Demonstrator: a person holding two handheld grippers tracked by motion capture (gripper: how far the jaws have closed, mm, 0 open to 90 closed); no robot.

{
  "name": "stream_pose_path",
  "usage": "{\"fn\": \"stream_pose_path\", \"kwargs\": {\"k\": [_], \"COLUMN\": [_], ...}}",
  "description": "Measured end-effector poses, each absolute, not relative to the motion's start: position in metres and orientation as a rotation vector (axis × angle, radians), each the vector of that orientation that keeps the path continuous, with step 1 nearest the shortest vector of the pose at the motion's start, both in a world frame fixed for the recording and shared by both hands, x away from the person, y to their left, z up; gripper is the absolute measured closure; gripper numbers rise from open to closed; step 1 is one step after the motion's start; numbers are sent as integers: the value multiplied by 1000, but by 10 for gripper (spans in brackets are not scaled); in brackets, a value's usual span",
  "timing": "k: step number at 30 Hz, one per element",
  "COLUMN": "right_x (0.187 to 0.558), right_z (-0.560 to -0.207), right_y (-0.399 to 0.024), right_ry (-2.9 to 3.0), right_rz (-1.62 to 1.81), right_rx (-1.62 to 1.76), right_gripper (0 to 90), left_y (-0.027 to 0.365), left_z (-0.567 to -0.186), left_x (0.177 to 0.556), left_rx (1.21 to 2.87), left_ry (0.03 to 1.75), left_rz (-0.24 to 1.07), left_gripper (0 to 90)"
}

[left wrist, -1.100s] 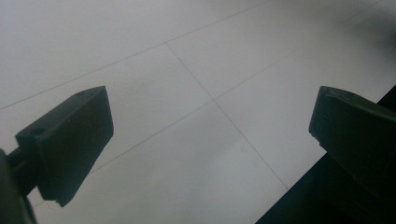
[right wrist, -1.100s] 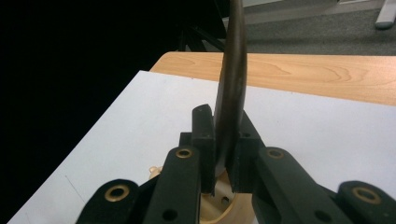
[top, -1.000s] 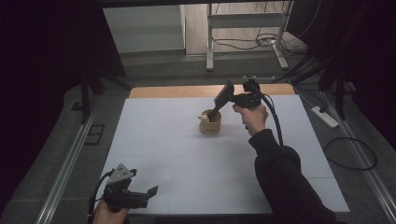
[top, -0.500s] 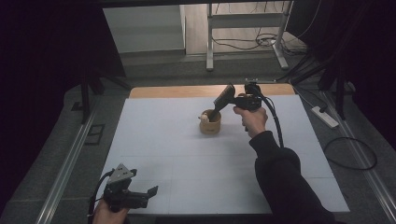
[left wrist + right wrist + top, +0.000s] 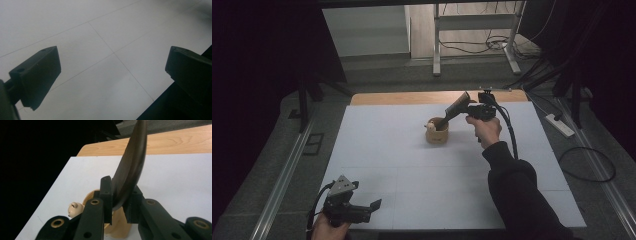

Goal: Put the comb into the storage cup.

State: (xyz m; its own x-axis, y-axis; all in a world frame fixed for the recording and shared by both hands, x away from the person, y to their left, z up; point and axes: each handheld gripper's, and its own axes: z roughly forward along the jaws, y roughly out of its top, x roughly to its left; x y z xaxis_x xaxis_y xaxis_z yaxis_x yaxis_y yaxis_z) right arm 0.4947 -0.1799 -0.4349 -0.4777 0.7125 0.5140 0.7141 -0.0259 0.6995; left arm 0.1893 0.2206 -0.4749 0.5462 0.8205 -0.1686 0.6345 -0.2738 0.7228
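One hand raised over cup

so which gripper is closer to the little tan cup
Right. The right gripper is at the tan cup, clamping a dark strip above it; the left gripper sits open at the table's near edge.

Black sleeve, seemingly black grippers.
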Motion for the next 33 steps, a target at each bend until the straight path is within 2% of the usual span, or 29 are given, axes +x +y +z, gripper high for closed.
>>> {"fn": "stream_pose_path", "kwargs": {"k": [15,24,31,33], "right_x": [492,489,487,485], "right_z": [-438,-433,-432,-431], "right_y": [-174,-172,-170,-169], "right_ry": [-2336,-2440,-2487,-2538], "right_rz": [-1519,-1506,-1478,-1457], "right_rx": [-1614,-1607,-1593,-1590], "right_gripper": [693,568,506,461], "left_y": [221,220,220,220], "left_z": [-475,-475,-475,-475], "left_x": [190,190,189,189], "left_rx": [2007,2010,2007,2007], "left_ry": [1177,1177,1178,1177], "left_rz": [303,305,306,306], "left_gripper": [9,9,9,9]}}
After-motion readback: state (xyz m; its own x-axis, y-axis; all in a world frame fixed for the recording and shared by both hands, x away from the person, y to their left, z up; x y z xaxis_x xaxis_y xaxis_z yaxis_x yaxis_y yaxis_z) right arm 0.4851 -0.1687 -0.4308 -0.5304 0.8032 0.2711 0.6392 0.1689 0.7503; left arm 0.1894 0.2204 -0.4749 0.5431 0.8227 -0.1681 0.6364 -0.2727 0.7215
